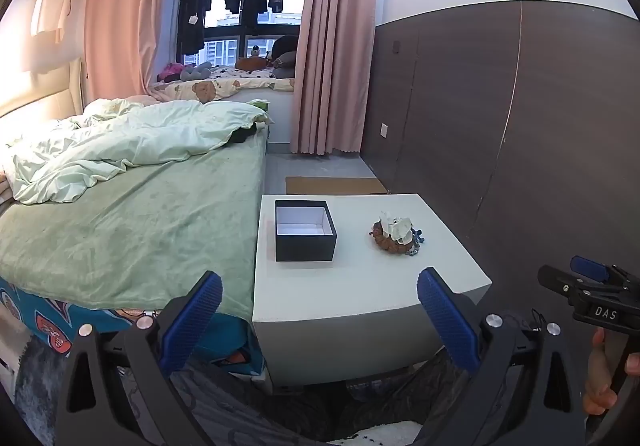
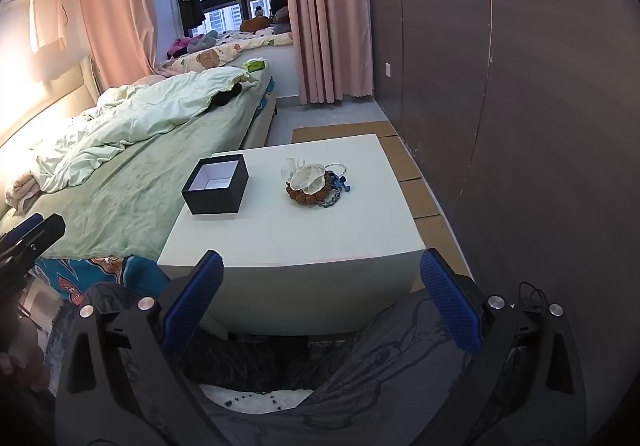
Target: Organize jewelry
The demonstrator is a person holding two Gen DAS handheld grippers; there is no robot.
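An open black box (image 1: 305,230) with a white inside stands on the left half of a white table (image 1: 360,286). A small pile of jewelry (image 1: 397,233) lies to its right: a brown bead bracelet, a whitish flower-like piece and blue beads. Both show in the right wrist view too, the box (image 2: 216,189) and the pile (image 2: 314,183) on the table (image 2: 304,238). My left gripper (image 1: 320,310) is open and empty, short of the table's front edge. My right gripper (image 2: 322,294) is open and empty, also before the front edge, and shows at the right of the left wrist view (image 1: 588,286).
A bed (image 1: 132,205) with a green sheet and a crumpled duvet abuts the table's left side. A dark panelled wall (image 1: 520,125) runs along the right. Cardboard sheets (image 2: 416,181) lie on the floor beside and behind the table. Pink curtains (image 1: 332,45) hang at the window.
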